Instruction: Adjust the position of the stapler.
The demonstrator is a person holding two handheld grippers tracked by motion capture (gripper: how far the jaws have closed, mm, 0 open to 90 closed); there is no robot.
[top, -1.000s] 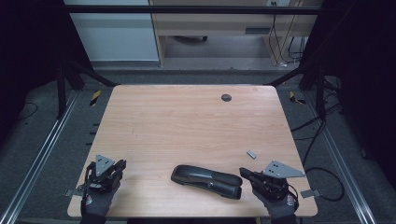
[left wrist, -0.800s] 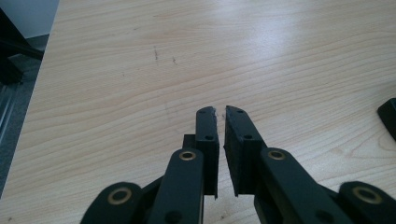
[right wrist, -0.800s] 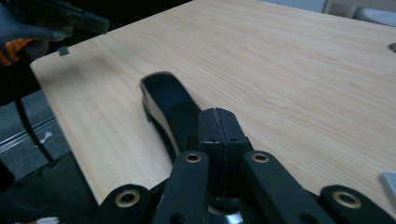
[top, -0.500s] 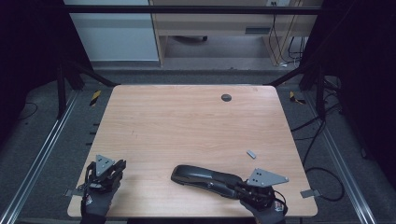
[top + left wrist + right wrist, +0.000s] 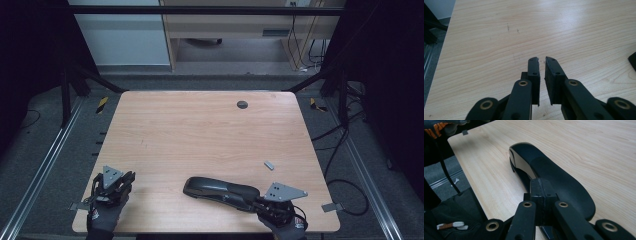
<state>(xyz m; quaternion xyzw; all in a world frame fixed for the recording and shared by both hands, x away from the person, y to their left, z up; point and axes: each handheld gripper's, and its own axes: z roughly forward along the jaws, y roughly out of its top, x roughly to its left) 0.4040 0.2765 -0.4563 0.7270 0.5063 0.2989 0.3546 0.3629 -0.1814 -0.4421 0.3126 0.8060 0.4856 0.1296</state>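
right gripper [image 5: 541, 195] is pinching the black insole [image 5: 554, 177] at its near edge, jaws closed on it. it's looking light and floppy, likely sagging. left gripper [image 5: 542, 67] is sitting slightly parted, holding nothing.

Left gripper [image 5: 541, 60]: two matte black jaws with flat rectangular pads, each pad bearing small recessed screw holes; black linkage arms behind them joined by brass-ringed pivots. In the high view, left gripper [image 5: 114, 181] carries a grey three-cornered plate with small holes on top, and a grey tab projects at its side. Right gripper [image 5: 541, 185]: same black jaws, black linkage arms and brass-ringed pivots. In the high view, right gripper [image 5: 272, 202] is topped by a like grey three-cornered plate, with dark cabling bunched beneath. Both hands wear dark gloves; left hand [image 5: 104, 212] glove is black-grey, right hand [image 5: 286, 227] glove shows a small reddish marking.
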